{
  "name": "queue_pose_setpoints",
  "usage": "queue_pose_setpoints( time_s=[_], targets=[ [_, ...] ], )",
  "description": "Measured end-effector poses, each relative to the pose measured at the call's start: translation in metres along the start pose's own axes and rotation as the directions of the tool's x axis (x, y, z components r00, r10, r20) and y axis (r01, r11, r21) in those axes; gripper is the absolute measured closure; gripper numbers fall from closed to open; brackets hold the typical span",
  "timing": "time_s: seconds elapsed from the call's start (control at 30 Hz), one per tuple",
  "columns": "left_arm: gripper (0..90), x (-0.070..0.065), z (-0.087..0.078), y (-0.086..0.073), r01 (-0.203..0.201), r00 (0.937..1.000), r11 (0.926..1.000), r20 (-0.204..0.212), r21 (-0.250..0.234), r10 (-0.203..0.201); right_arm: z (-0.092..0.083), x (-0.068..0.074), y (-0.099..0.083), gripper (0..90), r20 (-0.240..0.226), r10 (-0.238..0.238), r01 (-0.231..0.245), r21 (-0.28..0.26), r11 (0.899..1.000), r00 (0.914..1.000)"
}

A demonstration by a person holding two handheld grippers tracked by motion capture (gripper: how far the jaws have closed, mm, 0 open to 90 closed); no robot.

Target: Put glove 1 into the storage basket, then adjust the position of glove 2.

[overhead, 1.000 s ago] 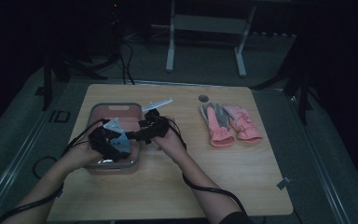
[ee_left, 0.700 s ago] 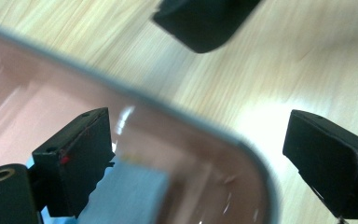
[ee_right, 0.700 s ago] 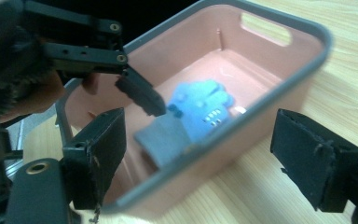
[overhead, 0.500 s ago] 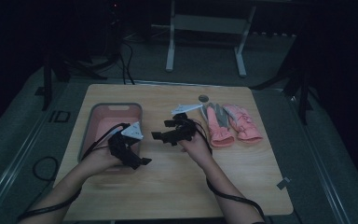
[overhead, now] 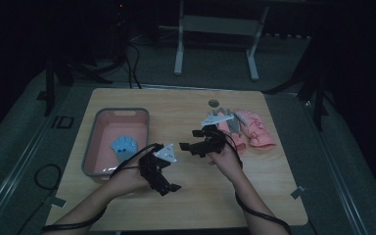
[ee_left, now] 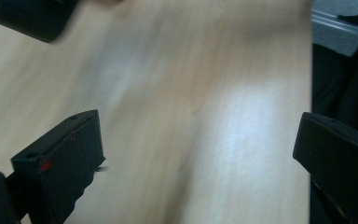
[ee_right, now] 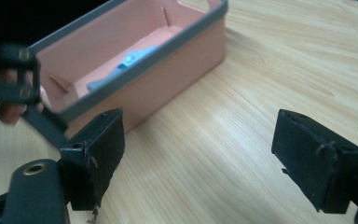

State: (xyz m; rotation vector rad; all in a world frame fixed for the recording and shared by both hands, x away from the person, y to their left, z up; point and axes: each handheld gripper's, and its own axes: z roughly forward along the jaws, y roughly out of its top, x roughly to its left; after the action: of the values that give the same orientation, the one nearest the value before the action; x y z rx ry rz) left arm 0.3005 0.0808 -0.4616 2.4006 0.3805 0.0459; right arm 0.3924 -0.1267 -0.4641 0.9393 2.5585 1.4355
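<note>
Black rubber-faced jaws of the left gripper (ee_left: 200, 158) stand wide apart with nothing between them — bare wood grain alone lies in the gap — and they have just been opening further. The right gripper (ee_right: 198, 158) likewise shows its jaws spread wide and empty over the table (overhead: 196, 196), a pale wooden top.

Moving outward: in the right gripper view the pink plastic bin with a grey rim (ee_right: 135, 70) sits just beyond the jaws, slightly to their left, and a small light-blue glove (ee_right: 130, 60) lies flat on its floor. In the high view that blue glove (overhead: 124, 145) rests in the middle of the bin (overhead: 90, 147), on the left half of the table. The left gripper (overhead: 169, 181) hangs over bare table just right of the bin; the right gripper (overhead: 188, 147) is near the table's centre, its hand close to a pair of pink rubber gloves (overhead: 249, 129) lying side by side at the right. A grey item lies across those gloves and a small round dark object (overhead: 213, 103) sits behind them; neither can be identified.

Judgement: the blue glove appears deposited, and both hands are clear of the bin — the step in hand is the transit toward the next item. The next move likely calls for turning the right jaws toward the pink gloves and closing on a single one, not both.
</note>
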Motion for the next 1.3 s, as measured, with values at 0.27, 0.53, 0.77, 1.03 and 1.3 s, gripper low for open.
queue_pose_setpoints(
  time_s=[0.27,0.53,0.77,1.03,1.3],
  targets=[
    [1.8,-0.007,0.033,-0.005,-0.011,0.9998,0.9988,0.017,0.048,0.011,-0.017,-0.009,-0.013,15.1,0.026,0.004,-0.005,0.015,1.000,0.9996],
    [1.9,-0.014,0.057,-0.021,-0.056,0.9984,0.9946,0.013,0.088,0.055,-0.031,-0.012,-0.026,14.4,0.048,-0.016,0.015,0.020,1.000,0.9987],
    [1.9,-0.013,0.065,-0.042,-0.060,0.9981,0.9926,0.023,0.105,0.058,-0.043,-0.018,-0.041,14.1,0.070,-0.029,0.029,0.008,1.000,0.9971],
    [1.9,-0.016,0.067,-0.053,-0.078,0.9970,0.9939,0.005,0.078,0.078,-0.054,-0.025,-0.054,14.1,0.101,-0.019,0.019,0.003,1.000,0.9946],
    [1.9,-0.017,0.071,-0.055,-0.095,0.9954,0.9909,-0.001,0.096,0.096,-0.067,-0.032,-0.057,11.2,0.110,0.025,-0.025,-0.003,1.000,0.9936]
  ],
)
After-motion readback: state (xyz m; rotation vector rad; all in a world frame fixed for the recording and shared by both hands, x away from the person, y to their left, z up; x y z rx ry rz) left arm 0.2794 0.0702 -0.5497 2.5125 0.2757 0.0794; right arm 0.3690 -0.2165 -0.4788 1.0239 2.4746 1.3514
